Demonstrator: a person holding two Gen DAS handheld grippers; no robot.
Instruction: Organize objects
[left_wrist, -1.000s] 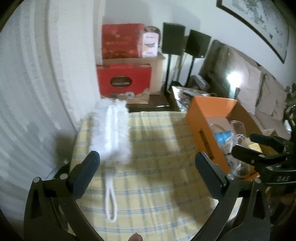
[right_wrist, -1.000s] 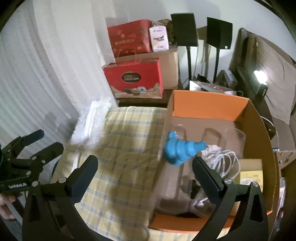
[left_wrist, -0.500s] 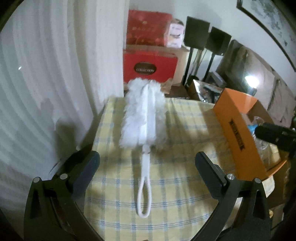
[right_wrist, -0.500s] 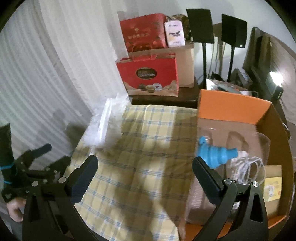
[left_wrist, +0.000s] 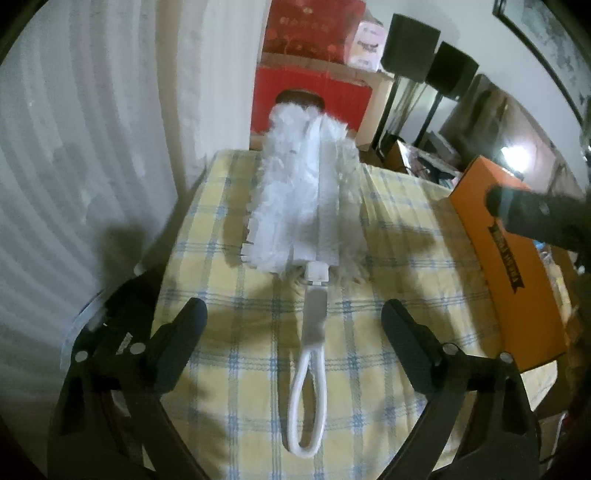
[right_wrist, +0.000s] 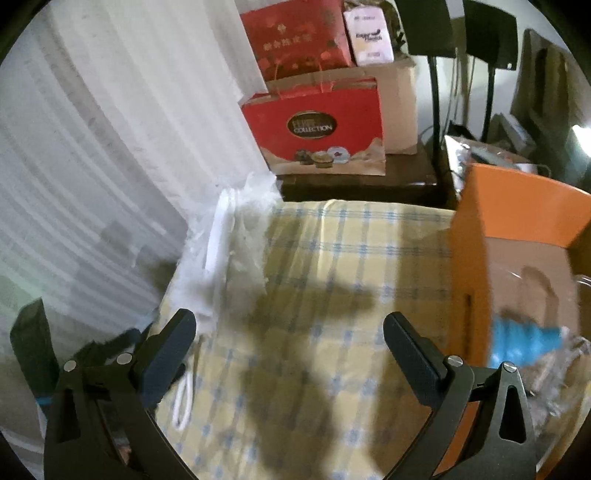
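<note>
White duster (left_wrist: 306, 206) is lying whole on the checked tablecloth (left_wrist: 388, 258), loop handle between the spread left gripper (left_wrist: 293, 317). Right gripper (right_wrist: 290, 332) is hovering agape; the orange box (right_wrist: 517, 206) is showing a blurred blue item (right_wrist: 524, 341), the duster half cut off.

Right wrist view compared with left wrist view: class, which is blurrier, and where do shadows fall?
Right wrist view: motion-smeared, the blue item in the orange box streaked, dark shadows across the checked cloth. Left wrist view: sharper, the white duster crisp, shadows beside it on the cloth.
</note>
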